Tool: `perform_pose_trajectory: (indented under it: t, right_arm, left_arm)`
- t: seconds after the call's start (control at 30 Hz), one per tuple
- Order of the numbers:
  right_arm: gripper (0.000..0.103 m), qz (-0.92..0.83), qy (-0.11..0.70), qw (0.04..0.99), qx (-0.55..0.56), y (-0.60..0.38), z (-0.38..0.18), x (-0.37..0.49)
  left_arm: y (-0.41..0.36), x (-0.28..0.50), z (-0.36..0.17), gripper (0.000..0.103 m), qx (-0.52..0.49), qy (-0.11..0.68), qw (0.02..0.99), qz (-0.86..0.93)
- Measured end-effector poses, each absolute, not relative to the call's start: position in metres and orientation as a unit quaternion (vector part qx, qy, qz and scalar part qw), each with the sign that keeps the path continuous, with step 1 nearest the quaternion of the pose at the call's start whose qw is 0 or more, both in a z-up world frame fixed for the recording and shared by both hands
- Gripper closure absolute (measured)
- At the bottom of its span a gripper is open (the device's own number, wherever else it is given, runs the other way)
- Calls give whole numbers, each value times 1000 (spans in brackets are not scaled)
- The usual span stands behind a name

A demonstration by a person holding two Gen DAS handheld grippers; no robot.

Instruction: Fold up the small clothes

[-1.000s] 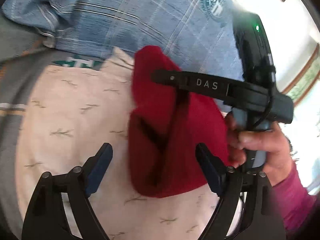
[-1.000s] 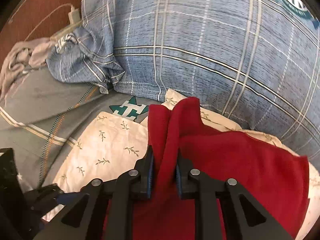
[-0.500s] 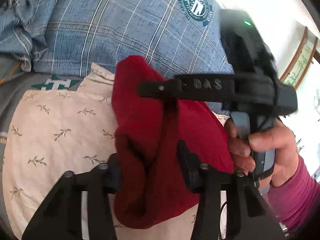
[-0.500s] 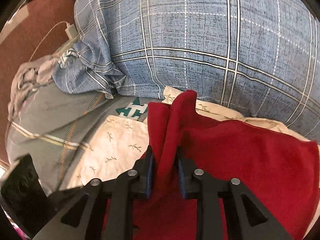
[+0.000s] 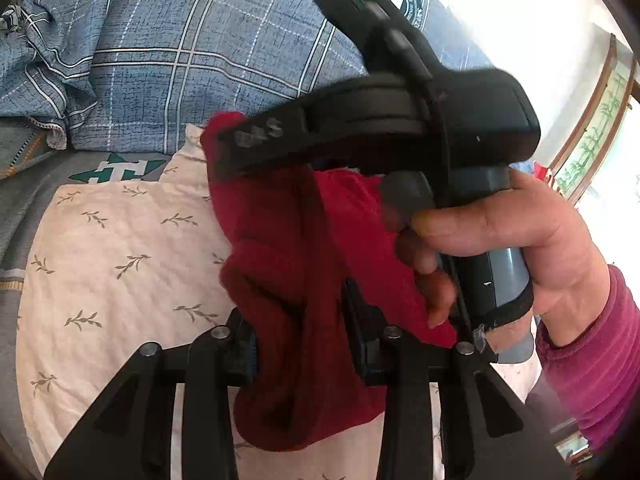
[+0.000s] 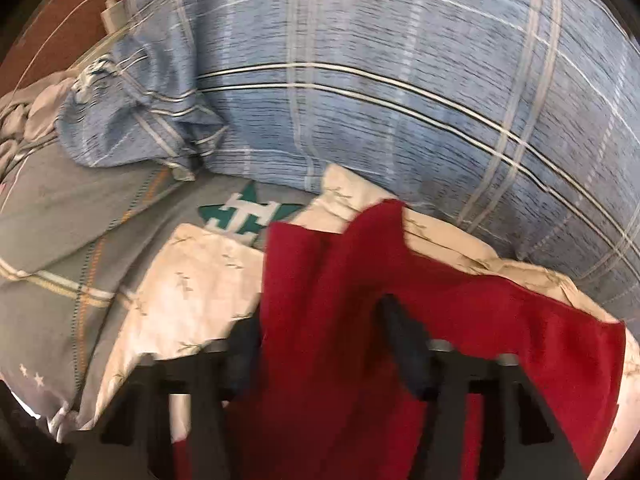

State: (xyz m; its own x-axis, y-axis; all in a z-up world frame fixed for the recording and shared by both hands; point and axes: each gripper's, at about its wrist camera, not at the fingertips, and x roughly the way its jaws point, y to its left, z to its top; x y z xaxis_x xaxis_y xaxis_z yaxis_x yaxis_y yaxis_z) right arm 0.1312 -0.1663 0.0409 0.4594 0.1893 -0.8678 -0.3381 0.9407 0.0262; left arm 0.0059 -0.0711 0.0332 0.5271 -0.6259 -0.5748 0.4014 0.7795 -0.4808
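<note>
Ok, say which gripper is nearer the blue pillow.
Right. The right gripper, jaws just opening around the red cloth, reaches near the pillow; the left gripper, just closing on it, sits farther back.

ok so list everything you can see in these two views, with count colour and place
red garment: one, dark red, bunched on the cream pillow
cream pillow: one, cream with small leaf sprigs, on the grey sheet
blue plaid pillow: one, blue with white and dark lines, behind the cream pillow
grey sheet: one, grey with a green star logo, under everything
charger and cable: one, white, top left of the right wrist view
left gripper: black, jaws just closed in, pads pressing the red garment
right gripper: black, blurred, jaws just opening, garment between them
hand: one, holding the right gripper's handle, magenta sleeve
</note>
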Motion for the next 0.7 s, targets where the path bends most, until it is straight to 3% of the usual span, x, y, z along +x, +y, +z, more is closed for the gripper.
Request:
perform_pose_trajectory:
  t: [0.07,0.13,0.23,0.3,0.33,0.43,0.7]
  right_arm:
    - [75,164,495,852,-53,-178,40,129]
    - [80,173,482,858,-40,-188,44,124]
    - [83,181,464,867,-27,-197,50,117]
    - [84,183,453,872,-21,-201,54,111]
    - [85,185,446,875,-16,-204,56,109]
    - [85,189,421,887,0,-212,68,98]
    - [86,189,376,907,23,-263,108,73]
  left_arm:
    - [-71,6,32,46,-148,390,861,-292]
    - [-72,4,31,37,-153,392,857,-298]
    - [-81,1,29,37,-130,395,861,-294]
    - [-83,0,30,57,-123,391,865,-291]
    - [-84,0,31,81,-123,391,865,-290]
    - [-81,-3,38,87,-138,385,868,-283]
    - [-120,-15,80,87,-104,362,876,-302]
